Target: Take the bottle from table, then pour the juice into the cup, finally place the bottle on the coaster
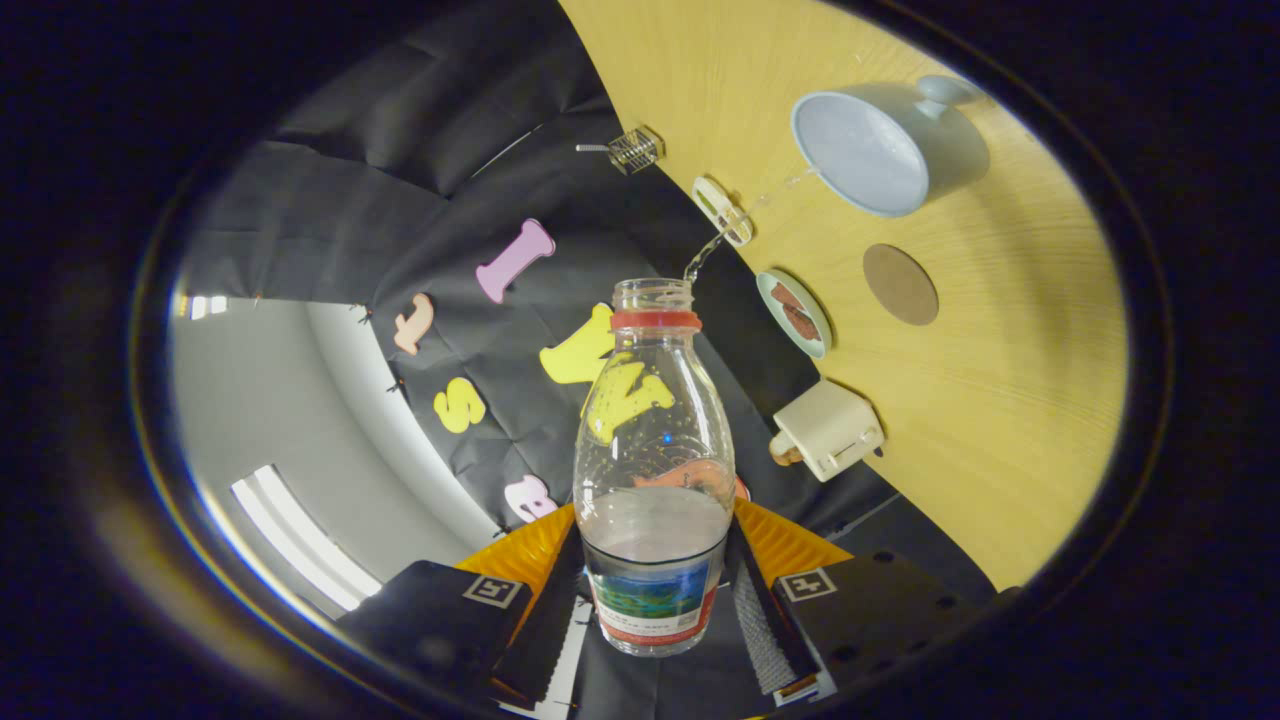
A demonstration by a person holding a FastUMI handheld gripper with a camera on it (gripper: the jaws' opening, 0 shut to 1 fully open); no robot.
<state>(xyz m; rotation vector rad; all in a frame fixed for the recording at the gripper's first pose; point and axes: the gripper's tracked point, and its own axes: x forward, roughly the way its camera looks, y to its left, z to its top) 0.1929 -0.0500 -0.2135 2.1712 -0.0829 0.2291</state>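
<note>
So the gripper point(655, 590) has its two black fingers point(545, 620) clamped on either side of a clear plastic bottle with a red neck ring and a colourful label point(655, 470), both pressing on the labelled lower part. The bottle is uncapped and the whole scene is tipped sideways. There's a thin stream of liquid point(745, 215) leaving the bottle mouth towards about 1 o'clock, heading at the pale blue ceramic cup with a handle point(885, 145) on the light wooden table point(1000, 400). Some liquid sits in the bottle's lower half.

From the bottle mouth, a round brown coaster point(900, 284) lies at roughly 3 o'clock, below the cup and apart from it. Just beside the coaster is a small pale green dish point(794, 312) with something brown in it. A cream boxy object point(828, 428) sits at the table's edge around 4 o'clock.
</note>
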